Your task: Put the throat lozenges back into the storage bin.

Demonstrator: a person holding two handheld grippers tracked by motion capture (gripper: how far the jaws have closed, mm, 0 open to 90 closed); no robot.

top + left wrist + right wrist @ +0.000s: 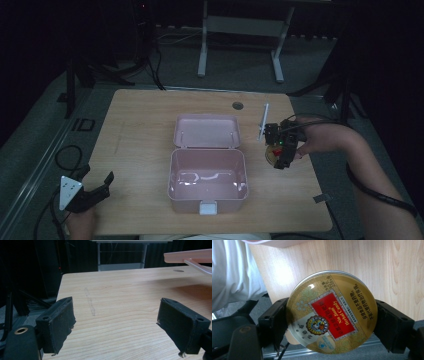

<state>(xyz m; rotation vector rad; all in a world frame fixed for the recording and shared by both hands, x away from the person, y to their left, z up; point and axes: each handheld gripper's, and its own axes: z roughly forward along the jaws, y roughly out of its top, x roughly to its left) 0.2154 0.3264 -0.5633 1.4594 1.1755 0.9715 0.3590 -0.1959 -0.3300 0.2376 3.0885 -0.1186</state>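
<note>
Two hand-held grippers are over the wooden surface (135, 130). The right hand-held gripper (280, 150) is near the right edge of the surface, just beside the pink box (207, 187). Its jaws are shut on a round gold tin (332, 312), one jaw on each side of it. In the high view the tin (271, 152) looks small and is partly hidden under the gripper.

On the tin's lid there is a red patch with gold letters that read "Nin Jiom Herbal Candy". Around the patch there is Chinese writing in black, and a round badge sits next to it. More small print is near the rim, but it is too small to read.

The left hand-held gripper (95, 192) is at the near left corner of the surface. Its jaws are wide apart and nothing is between them, as the left gripper view (117, 325) shows.

The pink box stands in the middle of the surface, close to the near edge. Its lid (207, 131) is open and leans back toward the far edge. A white latch (208, 207) is on its front.
</note>
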